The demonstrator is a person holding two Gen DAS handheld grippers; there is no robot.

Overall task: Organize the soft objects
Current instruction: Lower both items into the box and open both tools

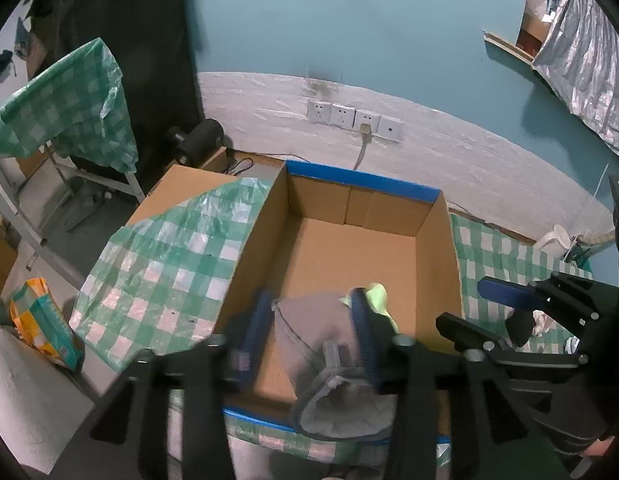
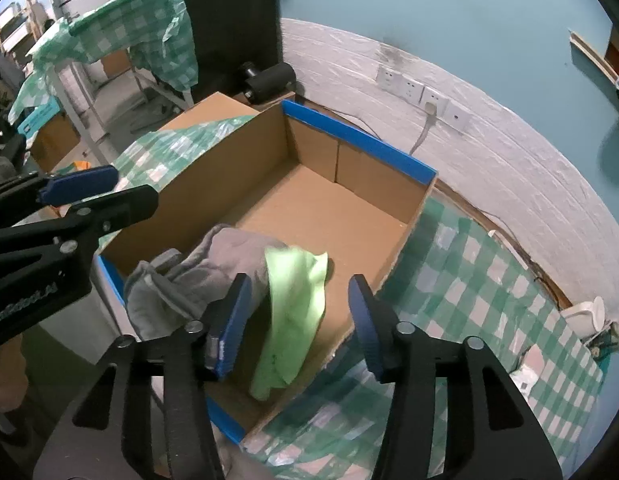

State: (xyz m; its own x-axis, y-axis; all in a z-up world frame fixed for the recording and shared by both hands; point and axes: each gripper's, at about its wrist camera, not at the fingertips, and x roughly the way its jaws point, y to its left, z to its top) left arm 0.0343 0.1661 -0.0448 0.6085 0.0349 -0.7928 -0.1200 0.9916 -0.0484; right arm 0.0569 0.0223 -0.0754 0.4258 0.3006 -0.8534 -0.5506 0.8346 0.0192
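Observation:
An open cardboard box (image 1: 341, 248) with blue-taped rims (image 2: 349, 136) stands on the checked cover. A grey garment (image 1: 325, 352) slumps over the box's near corner, and a light green cloth (image 2: 293, 300) drapes beside it inside the box. My left gripper (image 1: 309, 328) is open above the near rim, with the grey garment (image 2: 213, 268) loose between its blue fingers (image 1: 255, 328). My right gripper (image 2: 297, 320) is open too; the green cloth hangs between its fingers, clear of the right finger (image 2: 365, 320). Each gripper shows in the other's view: the right one (image 1: 489, 312) and the left one (image 2: 113, 192).
A green-and-white checked plastic cover (image 1: 161, 264) lies under and around the box. Wall sockets with a plugged cable (image 1: 363, 130) are behind it. A white jug (image 1: 555, 240) stands at the right, an orange packet (image 1: 41, 320) at the left, and a second cardboard box (image 1: 181, 188) behind the cover.

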